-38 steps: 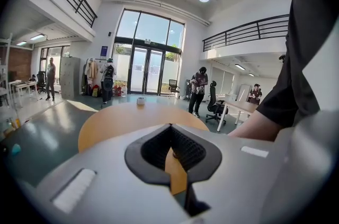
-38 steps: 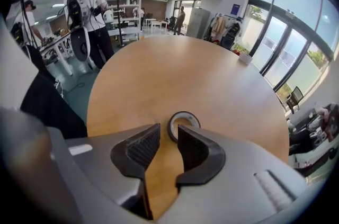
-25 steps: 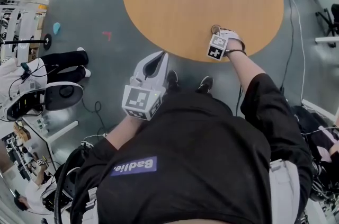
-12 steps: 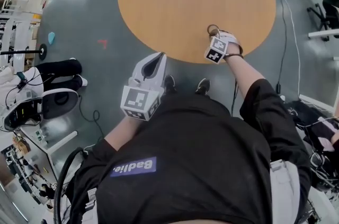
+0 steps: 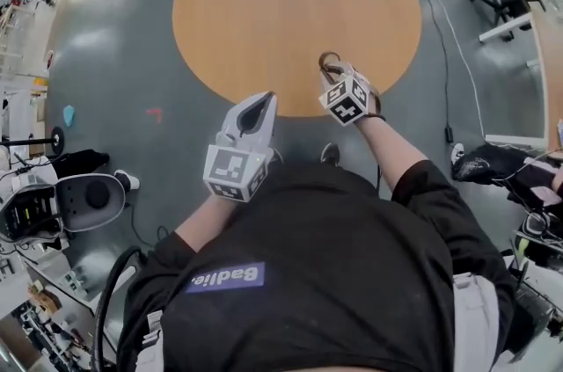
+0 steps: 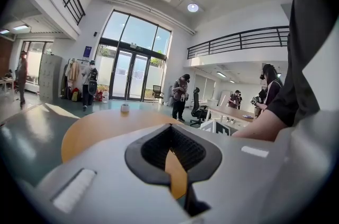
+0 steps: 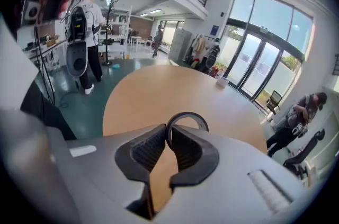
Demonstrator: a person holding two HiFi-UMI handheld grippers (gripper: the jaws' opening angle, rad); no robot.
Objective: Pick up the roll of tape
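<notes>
Pinching the roll of tape [image 7: 186,113] by its wall, right gripper [image 7: 161,130] holds it above the round table [image 5: 264,1].
Left gripper [image 6: 170,127] alongside, jaws pressed together, empty; shirt print [image 5: 227,276] behind both reads "Badlie."

Thin dark roll of tape [image 7: 187,114], an open ring standing on edge, pinched at its near rim between the fingers [image 7: 185,150] of the right gripper [image 7: 165,134]. Held above the round wooden tabletop [image 7: 159,88], near its front edge.
</notes>
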